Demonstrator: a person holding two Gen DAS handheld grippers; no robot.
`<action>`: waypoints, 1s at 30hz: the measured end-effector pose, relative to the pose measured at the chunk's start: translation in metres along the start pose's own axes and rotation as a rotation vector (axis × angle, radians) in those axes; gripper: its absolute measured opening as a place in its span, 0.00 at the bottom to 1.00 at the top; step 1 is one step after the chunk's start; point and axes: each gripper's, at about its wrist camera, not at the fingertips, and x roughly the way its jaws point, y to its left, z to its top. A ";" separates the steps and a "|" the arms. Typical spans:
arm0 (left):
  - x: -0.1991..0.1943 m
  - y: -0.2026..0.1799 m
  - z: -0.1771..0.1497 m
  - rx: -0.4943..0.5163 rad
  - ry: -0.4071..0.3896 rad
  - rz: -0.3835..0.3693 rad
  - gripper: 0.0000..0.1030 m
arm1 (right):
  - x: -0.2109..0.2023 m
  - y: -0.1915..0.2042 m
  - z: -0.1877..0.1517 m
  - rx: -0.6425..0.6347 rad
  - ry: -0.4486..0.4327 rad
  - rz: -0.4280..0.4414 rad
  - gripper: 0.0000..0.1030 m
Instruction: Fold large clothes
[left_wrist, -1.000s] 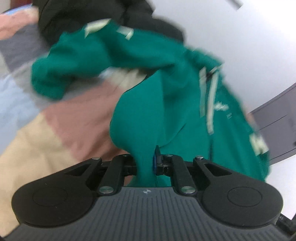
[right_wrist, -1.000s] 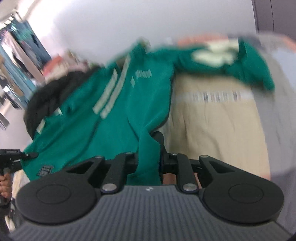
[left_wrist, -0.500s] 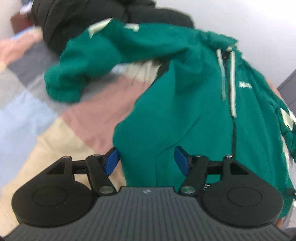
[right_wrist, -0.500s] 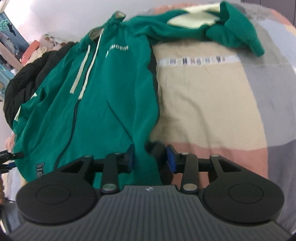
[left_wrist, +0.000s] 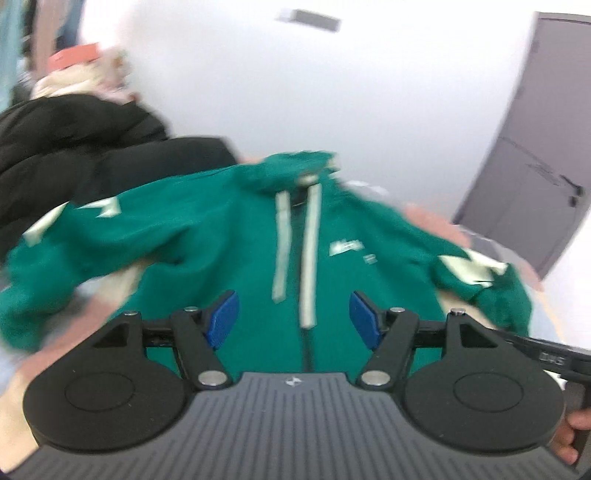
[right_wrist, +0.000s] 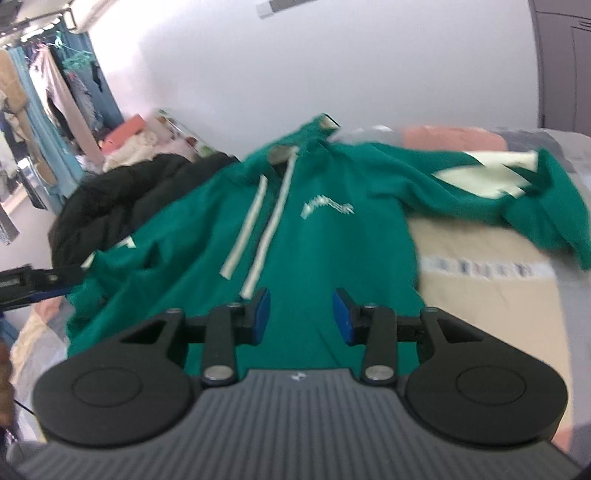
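Two grippers: both hover with jaws apart above one green hoodie, nothing pinched in either.
Black jacket (left_wrist: 74, 155): a puffy dark heap at the far left, behind the hoodie's sleeve; in the right wrist view (right_wrist: 122, 199) it sits left of the hoodie's shoulder.
Green hoodie (left_wrist: 229, 251): spread front-up on the bed, zip running towards the camera, two pale drawstrings (left_wrist: 295, 251) hanging down the chest, pale lettering to the right of them. In the right wrist view (right_wrist: 332, 251) its body lies in the middle.
Hoodie sleeves: one reaches left with pale chevron patches; the other reaches right and is bunched at the cuff.
Bed cover (right_wrist: 491, 295): patchwork of beige, pink and grey blocks, bare to the right of the hoodie's body.
Left gripper (left_wrist: 293, 317): open wide, blue pads clear of the cloth, the hoodie's zip line seen between them but not touched.
Right gripper (right_wrist: 301, 317): parted less widely, pads free, green fabric visible in the gap beneath.
Door (left_wrist: 535, 155): grey, at the far right against the white wall.
Picture quality: motion blur softens both views.
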 end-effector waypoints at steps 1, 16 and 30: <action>0.011 -0.003 -0.004 -0.013 0.000 -0.014 0.69 | 0.005 0.003 0.000 -0.008 -0.012 -0.002 0.38; 0.121 0.025 -0.068 0.056 0.126 0.045 0.69 | 0.116 0.003 -0.051 -0.184 0.062 -0.063 0.38; 0.154 0.035 -0.087 0.050 0.200 0.067 0.69 | 0.151 -0.015 -0.061 -0.128 0.129 -0.061 0.38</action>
